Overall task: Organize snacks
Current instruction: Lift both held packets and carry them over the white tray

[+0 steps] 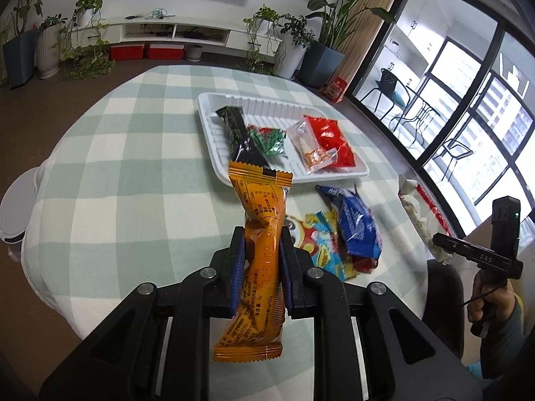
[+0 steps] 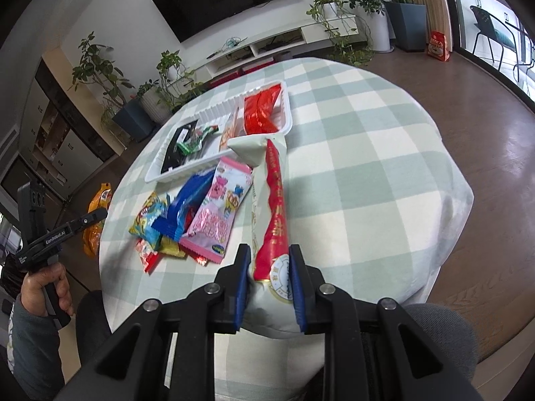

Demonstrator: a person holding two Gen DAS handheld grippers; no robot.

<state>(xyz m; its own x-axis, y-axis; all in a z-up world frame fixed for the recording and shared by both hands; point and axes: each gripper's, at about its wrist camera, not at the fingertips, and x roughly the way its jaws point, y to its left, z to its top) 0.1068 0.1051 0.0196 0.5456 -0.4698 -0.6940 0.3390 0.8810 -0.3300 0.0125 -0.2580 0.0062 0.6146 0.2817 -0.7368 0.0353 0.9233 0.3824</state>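
Observation:
My left gripper (image 1: 261,234) is shut on an orange snack bar packet (image 1: 264,234) and holds it above the checked table, in front of the white tray (image 1: 234,170). The tray (image 2: 157,173) holds a black packet (image 1: 239,133), a green packet (image 1: 269,140), a clear packet (image 1: 309,147) and a red packet (image 1: 331,140). My right gripper (image 2: 269,250) is shut on a long white and red packet (image 2: 272,207), near the right front of the tray. A loose pile with a blue packet (image 2: 182,207), a pink packet (image 2: 220,214) and a yellow-blue packet (image 2: 148,220) lies on the table.
The round table has a green and white checked cloth (image 1: 133,173). A grey chair back (image 2: 441,330) sits below the right gripper. Potted plants (image 1: 321,43), a TV stand (image 1: 174,30) and a glass door (image 1: 468,100) lie beyond the table.

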